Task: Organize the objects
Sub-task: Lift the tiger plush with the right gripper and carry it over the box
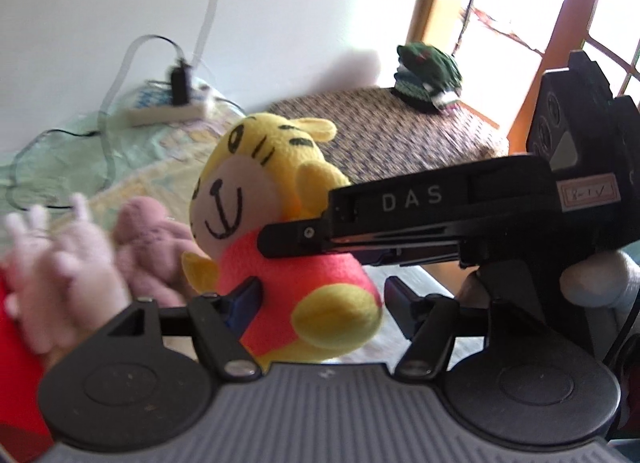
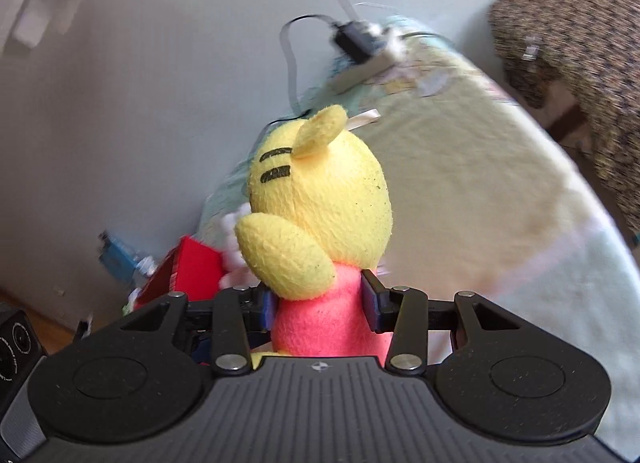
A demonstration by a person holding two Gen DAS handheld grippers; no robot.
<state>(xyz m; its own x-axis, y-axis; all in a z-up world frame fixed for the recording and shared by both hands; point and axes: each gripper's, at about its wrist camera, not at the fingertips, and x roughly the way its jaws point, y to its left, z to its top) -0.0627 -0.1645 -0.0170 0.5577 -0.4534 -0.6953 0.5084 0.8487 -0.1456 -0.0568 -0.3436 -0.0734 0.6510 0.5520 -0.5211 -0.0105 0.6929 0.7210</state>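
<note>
A yellow tiger plush (image 1: 256, 183) with a pink-red body hangs in the air above the bed. My right gripper (image 2: 320, 307) is shut on its pink body (image 2: 320, 323), with the back of the head toward that camera. In the left wrist view the right gripper (image 1: 288, 241) reaches in from the right, marked "DAS", and pinches the plush's waist. My left gripper (image 1: 322, 299) is open just under the plush. Its left finger (image 1: 246, 295) touches the pink body, while the right finger (image 1: 400, 303) stands apart from the yellow foot.
A pink plush (image 1: 140, 239) and a blurred pale bunny plush (image 1: 60, 247) lie by a red box (image 2: 192, 271). A power strip (image 1: 164, 113) with cables rests on the blanket (image 2: 460, 183) near the wall. A patterned stool (image 1: 400, 135) carries a green knitted item (image 1: 430, 71).
</note>
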